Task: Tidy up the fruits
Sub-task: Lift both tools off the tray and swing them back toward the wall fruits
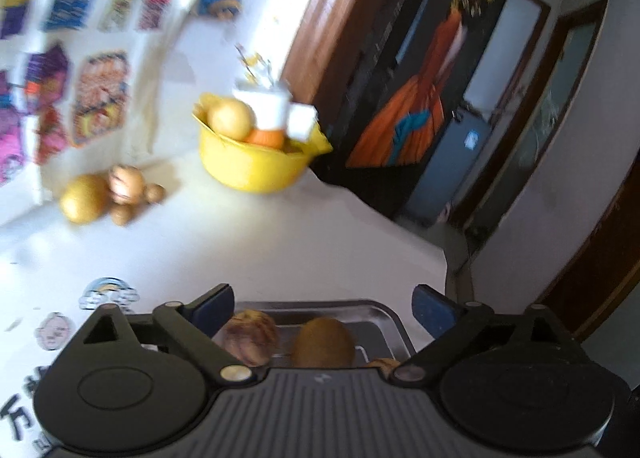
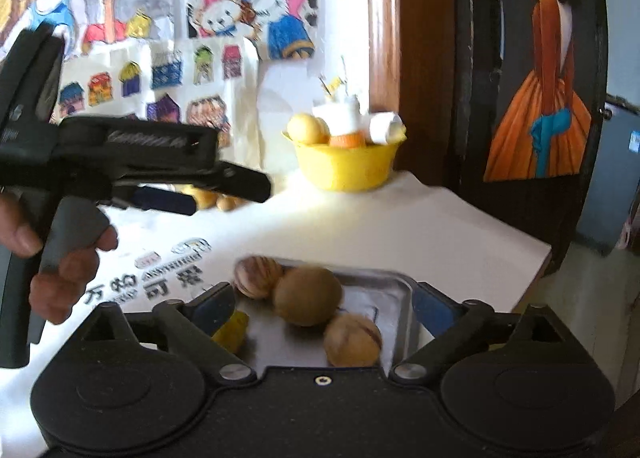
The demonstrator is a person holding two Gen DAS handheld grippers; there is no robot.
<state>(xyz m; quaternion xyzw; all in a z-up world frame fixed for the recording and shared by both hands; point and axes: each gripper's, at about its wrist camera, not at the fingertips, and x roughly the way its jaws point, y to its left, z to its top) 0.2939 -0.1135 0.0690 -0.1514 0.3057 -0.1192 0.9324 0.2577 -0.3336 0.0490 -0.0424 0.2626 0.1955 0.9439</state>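
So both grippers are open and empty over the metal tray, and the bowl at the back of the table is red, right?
Not quite: the bowl is yellow, as the right wrist view shows. The rest holds: left gripper and right gripper are open and empty over the metal tray.

Bright daylight glares off the white table [image 1: 304, 242]; both fisheye views are motion-blurred with curved edges.

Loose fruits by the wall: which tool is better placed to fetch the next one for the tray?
Probably left. In the right wrist view the left tool reaches out toward the loose fruits, open and empty. The right tool hangs open over the metal tray, nearer the table edge.
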